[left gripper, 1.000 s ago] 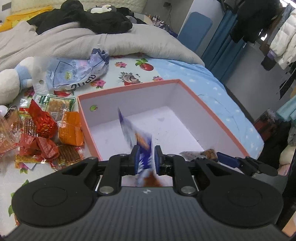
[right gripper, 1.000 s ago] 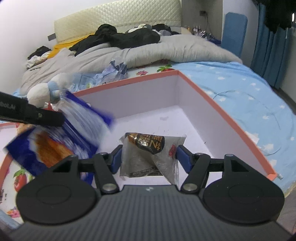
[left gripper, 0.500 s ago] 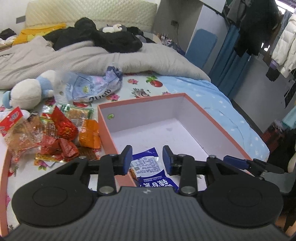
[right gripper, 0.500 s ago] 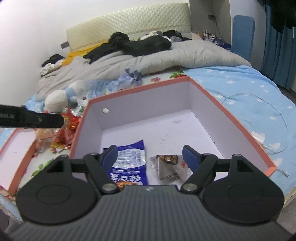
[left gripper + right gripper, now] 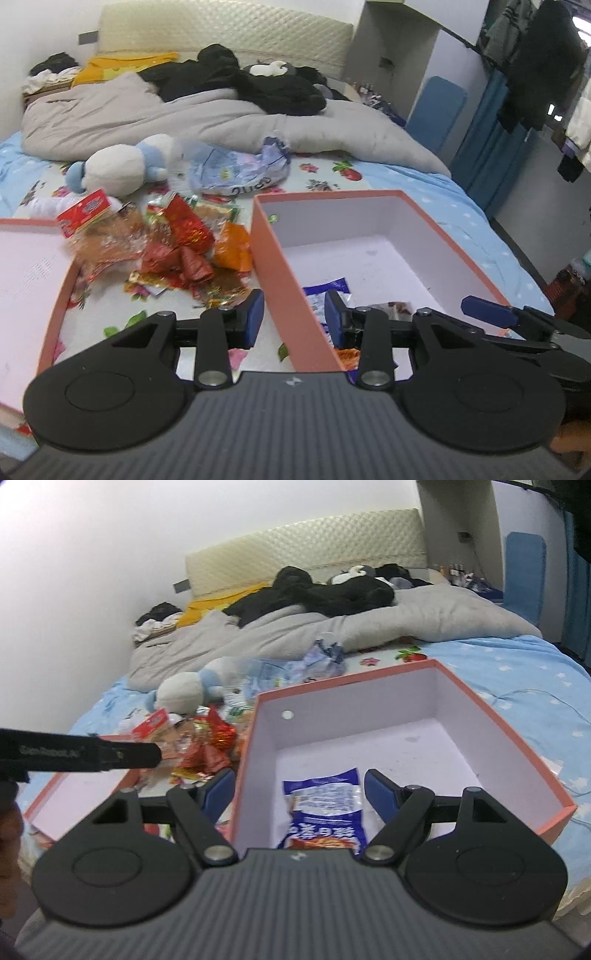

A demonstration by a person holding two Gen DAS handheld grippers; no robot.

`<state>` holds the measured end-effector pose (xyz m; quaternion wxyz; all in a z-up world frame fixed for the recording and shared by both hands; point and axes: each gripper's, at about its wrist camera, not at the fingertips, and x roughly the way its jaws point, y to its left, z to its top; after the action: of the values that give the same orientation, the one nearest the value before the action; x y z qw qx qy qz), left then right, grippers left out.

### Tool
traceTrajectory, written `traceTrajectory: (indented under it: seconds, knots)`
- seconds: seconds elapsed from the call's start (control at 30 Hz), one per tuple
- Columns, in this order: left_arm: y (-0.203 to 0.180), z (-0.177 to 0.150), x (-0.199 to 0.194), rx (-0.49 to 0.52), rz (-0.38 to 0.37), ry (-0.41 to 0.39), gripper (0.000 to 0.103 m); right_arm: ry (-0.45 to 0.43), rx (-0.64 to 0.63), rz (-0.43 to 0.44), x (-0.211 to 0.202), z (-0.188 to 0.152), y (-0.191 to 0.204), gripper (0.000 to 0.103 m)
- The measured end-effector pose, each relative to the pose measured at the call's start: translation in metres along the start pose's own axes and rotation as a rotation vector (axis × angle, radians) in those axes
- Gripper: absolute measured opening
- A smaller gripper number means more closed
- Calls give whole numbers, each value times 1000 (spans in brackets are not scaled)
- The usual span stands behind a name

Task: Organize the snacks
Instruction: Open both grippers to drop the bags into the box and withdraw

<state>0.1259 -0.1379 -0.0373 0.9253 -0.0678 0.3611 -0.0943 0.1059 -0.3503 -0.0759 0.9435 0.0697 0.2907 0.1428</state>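
1. Bed (image 5: 436, 184), mid-tidy: two packets lie in the box (image 5: 517, 760); my left gripper (image 5: 294, 316) and right gripper (image 5: 300, 794) hang released, empty.
2. Next, I judge: fetch from the snack pile (image 5: 177, 254) beside the box, toward the bed's left edge.

**Snacks: two in the box, rest piled on the bed**

The orange box (image 5: 436, 664) with white insides is sitting open on the bed. A blue and white packet (image 5: 325, 808) is lying flat on its floor near the front wall, and a small clear wrapper (image 5: 391, 308) is lying just beside it. The pile of red, orange and gold wrappers (image 5: 177, 254) is sitting left of the box, next to the box lid (image 5: 55, 302).
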Motion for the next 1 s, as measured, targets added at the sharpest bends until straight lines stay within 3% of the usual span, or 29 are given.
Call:
traceTrajectory:
  seconds: [0.27,0.43,0.8,1.0]
  knots:
    - [11,-7,-20,-34,-5,-19,41,-9,-3,25,-12,-7,25,78]
    - [23,-12,-35,-4,3,-38,41,-21,7,23,-17,-17,39,78]
    - [75,-39,-60,-31,-20,-30,41,-27,21,-20,-26,-43,84,78]
    - [105,-52,-71,-58,-21,-47,47,3,10,-29,-19,-52,105,78]
